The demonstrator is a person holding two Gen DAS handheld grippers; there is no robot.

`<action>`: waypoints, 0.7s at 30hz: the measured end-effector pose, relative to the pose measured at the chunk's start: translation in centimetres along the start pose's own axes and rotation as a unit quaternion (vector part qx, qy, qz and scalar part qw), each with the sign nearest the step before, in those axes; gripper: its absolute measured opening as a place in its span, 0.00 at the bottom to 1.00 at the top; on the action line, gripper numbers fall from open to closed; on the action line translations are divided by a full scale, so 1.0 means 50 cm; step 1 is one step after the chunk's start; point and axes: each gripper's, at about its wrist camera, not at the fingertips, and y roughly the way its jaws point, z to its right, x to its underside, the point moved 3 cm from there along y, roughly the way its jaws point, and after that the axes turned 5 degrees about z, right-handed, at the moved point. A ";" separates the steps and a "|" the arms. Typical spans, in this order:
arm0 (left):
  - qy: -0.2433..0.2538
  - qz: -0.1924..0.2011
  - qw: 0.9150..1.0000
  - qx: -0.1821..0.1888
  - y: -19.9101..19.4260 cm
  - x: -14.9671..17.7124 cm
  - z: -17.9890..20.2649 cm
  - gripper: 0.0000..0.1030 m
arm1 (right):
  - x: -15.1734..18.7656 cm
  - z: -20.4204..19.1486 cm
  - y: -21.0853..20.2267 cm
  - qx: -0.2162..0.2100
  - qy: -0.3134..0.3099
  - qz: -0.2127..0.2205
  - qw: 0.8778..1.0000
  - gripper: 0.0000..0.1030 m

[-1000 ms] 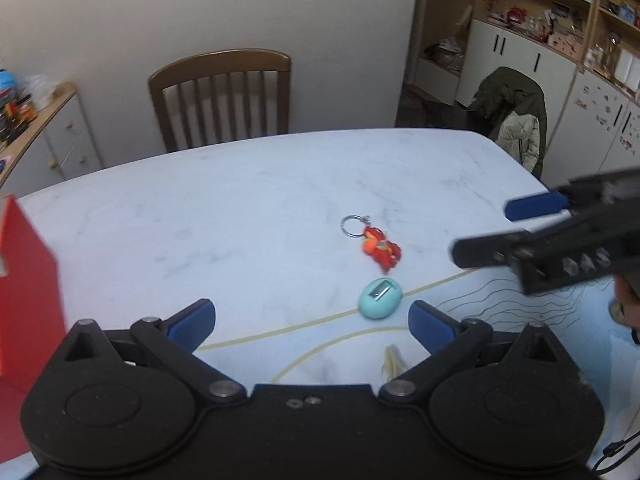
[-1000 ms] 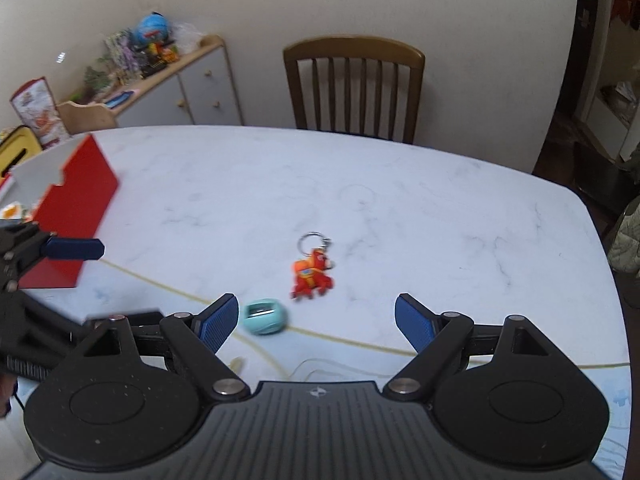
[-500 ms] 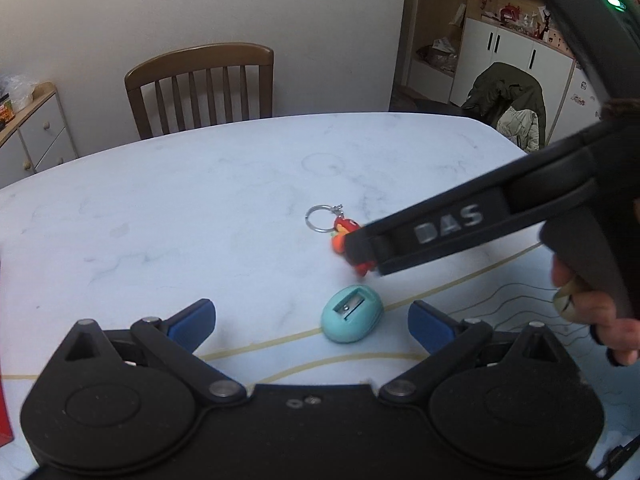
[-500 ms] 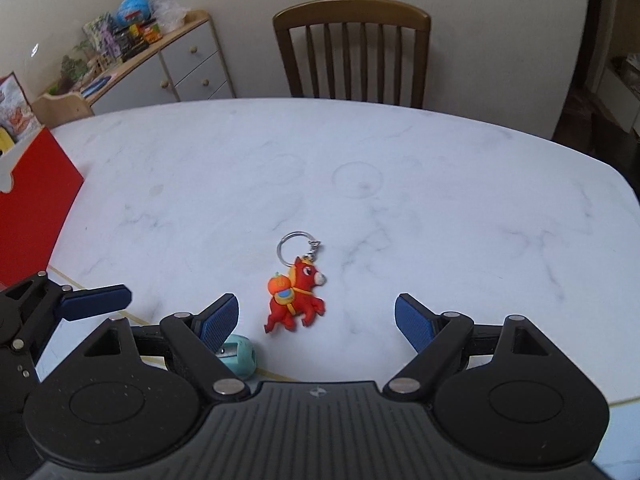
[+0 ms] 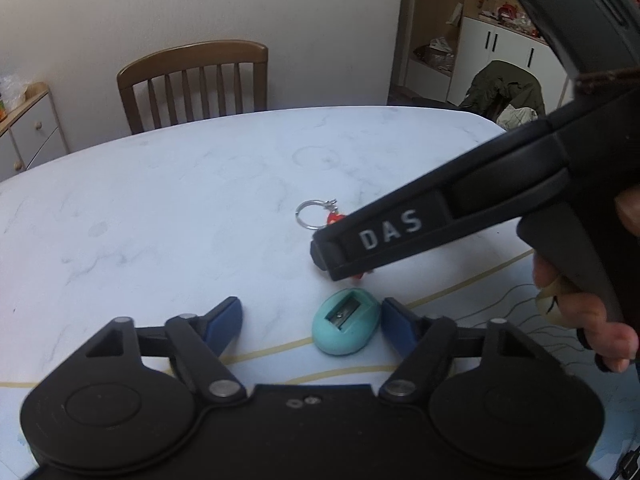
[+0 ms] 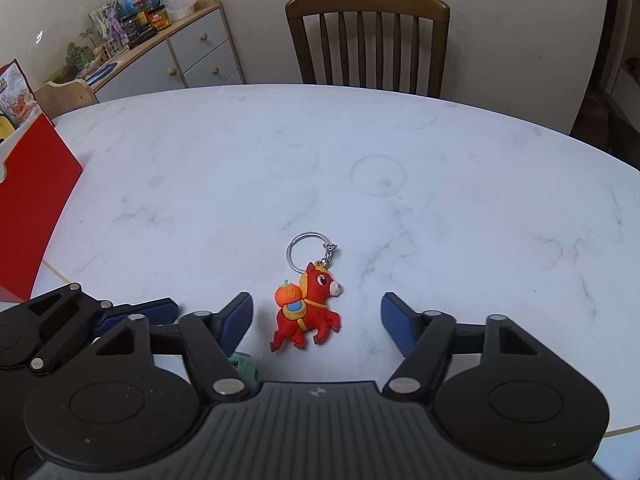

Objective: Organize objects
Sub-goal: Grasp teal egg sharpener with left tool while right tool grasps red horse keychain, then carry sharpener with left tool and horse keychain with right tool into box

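Note:
A red horse keychain (image 6: pixel 306 308) with a metal ring lies on the white marble table (image 6: pixel 360 184). My right gripper (image 6: pixel 317 316) is open and low over it, the horse between the fingers. In the left wrist view only the ring (image 5: pixel 314 214) and a bit of red show behind the right gripper's body. A teal egg-shaped pencil sharpener (image 5: pixel 346 327) lies just in front of my open left gripper (image 5: pixel 312 324), close to its right finger. A sliver of the sharpener (image 6: pixel 245 364) shows under my right gripper.
A red box (image 6: pixel 28 208) stands at the table's left edge. A wooden chair (image 6: pixel 366 40) is at the far side. A cabinet (image 6: pixel 172 52) with clutter stands at the back left. A placemat with lines (image 5: pixel 500 292) lies near the front.
Both grippers have moved forward and down. The right gripper now straddles the horse keychain, and the left one has closed in on the sharpener.

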 end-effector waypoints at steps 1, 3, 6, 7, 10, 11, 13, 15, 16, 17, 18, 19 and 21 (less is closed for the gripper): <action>0.003 0.001 1.000 0.001 -0.001 0.000 0.002 0.67 | 0.000 0.000 0.000 0.000 0.000 0.001 1.000 0.65; 0.006 0.002 1.000 0.003 -0.001 0.001 0.006 0.62 | 0.000 0.000 0.001 0.002 0.000 0.003 1.000 0.60; 0.007 0.004 1.000 0.005 -0.002 -0.001 0.006 0.54 | -0.001 0.000 0.002 0.006 -0.001 0.004 1.000 0.52; 0.007 0.005 1.000 0.006 -0.004 -0.001 0.007 0.52 | -0.002 -0.001 0.002 0.007 0.001 0.004 1.000 0.50; 0.006 0.004 1.000 0.011 -0.002 -0.006 0.004 0.41 | -0.002 -0.004 0.002 0.005 0.004 0.004 1.000 0.38; 0.006 0.004 1.000 0.013 -0.003 -0.007 0.004 0.36 | -0.002 -0.004 0.001 0.004 0.005 0.004 1.000 0.36; 0.006 0.003 1.000 0.013 -0.002 -0.008 0.004 0.35 | -0.002 -0.004 0.001 0.006 0.004 0.004 1.000 0.36; 0.005 0.002 1.000 0.014 0.000 -0.010 0.003 0.29 | -0.001 -0.003 0.000 0.007 0.005 0.004 1.000 0.35; 0.003 0.002 1.000 0.014 -0.001 -0.010 0.004 0.29 | -0.001 -0.001 -0.001 0.008 0.005 0.004 1.000 0.35; 0.000 0.001 1.000 0.015 -0.001 -0.009 0.004 0.29 | -0.001 -0.002 -0.003 0.011 0.006 0.004 1.000 0.35; -0.003 0.001 1.000 0.017 -0.002 -0.008 0.004 0.28 | 0.000 0.000 -0.005 0.012 0.008 0.005 1.000 0.35; -0.006 0.000 1.000 0.017 -0.002 -0.007 0.002 0.28 | 0.001 0.001 -0.008 0.012 0.010 0.006 1.000 0.35; -0.012 -0.003 1.000 0.016 -0.005 -0.007 -0.002 0.28 | 0.002 0.003 -0.016 0.013 0.014 0.008 1.000 0.35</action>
